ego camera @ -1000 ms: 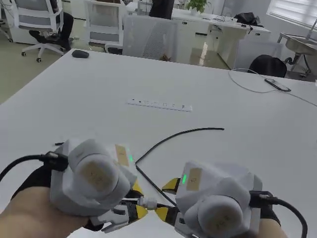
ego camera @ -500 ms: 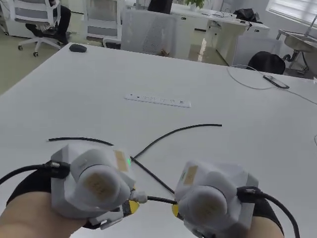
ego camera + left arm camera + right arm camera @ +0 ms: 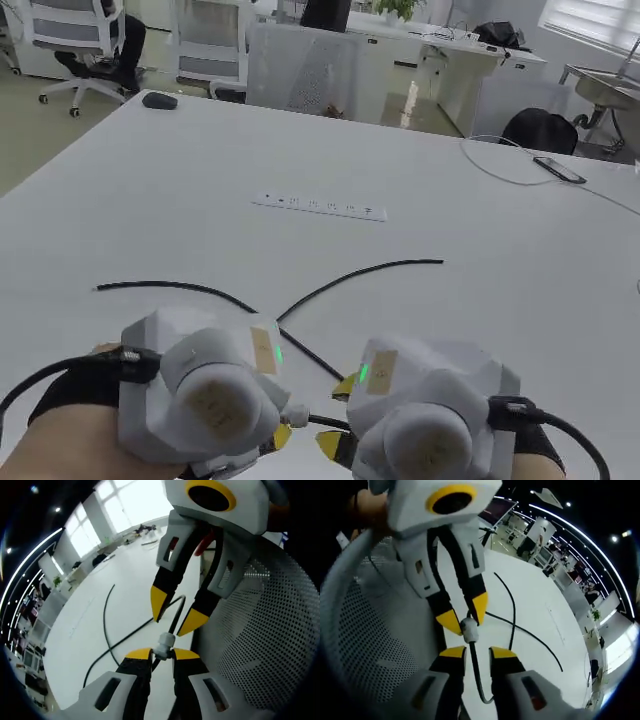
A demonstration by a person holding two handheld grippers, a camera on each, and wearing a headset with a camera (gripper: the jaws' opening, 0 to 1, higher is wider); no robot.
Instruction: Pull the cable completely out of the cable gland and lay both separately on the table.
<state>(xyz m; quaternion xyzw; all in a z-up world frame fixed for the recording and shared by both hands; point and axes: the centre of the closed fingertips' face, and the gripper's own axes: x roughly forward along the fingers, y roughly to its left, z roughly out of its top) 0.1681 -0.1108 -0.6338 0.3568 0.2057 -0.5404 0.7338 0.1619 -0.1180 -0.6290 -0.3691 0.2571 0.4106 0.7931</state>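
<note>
Fingers of the left gripper [image 3: 163, 654] clench the cable gland [image 3: 164, 643]; the right gripper's [image 3: 478, 653] stand released astride the cable [image 3: 474, 672] (ungripped). Pulling now would likely slip.

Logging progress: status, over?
Left gripper shut on cable gland. Right gripper open around cable. Cable not yet out. Cable runs cross on table.

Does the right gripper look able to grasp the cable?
Probably yes: the cable runs between the open jaws of the right gripper, beside the cable gland in the left gripper; nothing blocks it.
</note>
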